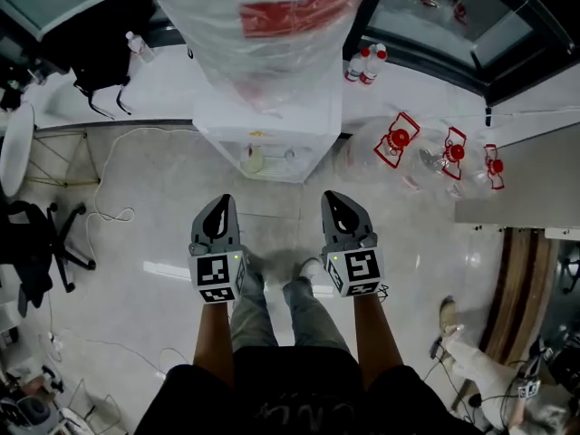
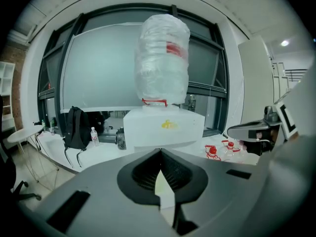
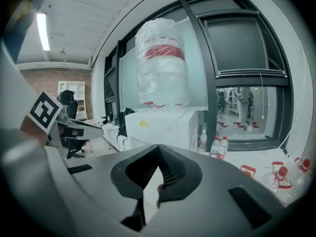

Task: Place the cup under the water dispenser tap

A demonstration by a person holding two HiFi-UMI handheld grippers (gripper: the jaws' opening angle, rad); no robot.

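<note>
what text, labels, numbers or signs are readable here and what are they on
No text reads clearly in any view.
Red label on the big wrapped water bottle: blurred, unreadable.
Yellow mark on the water dispenser: too blurred.
Labels on the small bottles: too small.
Marker cubes: square patterns, no words.
Print on the person's shirt: too dark.

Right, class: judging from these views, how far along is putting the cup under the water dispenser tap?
Done, apparently: a pale cup already stands in the recess of the water dispenser, though the tap itself isn't visible. In hand: nothing. The left gripper and right gripper are both shut and empty, held short of the dispenser. Left: at most, checking that the cup sits under the tap.
</note>
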